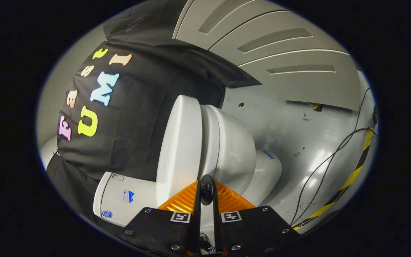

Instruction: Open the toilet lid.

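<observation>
I have the gripper [206, 189] with its two fingers drawn nearly together, their tips at the near edge of the toilet lid [178, 150]; I cannot tell whether both press on it. The view is rolled, so the one toilet [232, 150] appears on its side just ahead of the fingers, lid lying against the seat and bowl, with one cistern [127, 198] beside it. Two thin cables [328, 160] trail across the grey floor [291, 125], bordered by one striped tape line [355, 169]. Nothing stands between fingers and lid.

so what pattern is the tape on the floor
Yellow and black diagonal stripes on the floor tape, clearest in the gripper view.
</observation>
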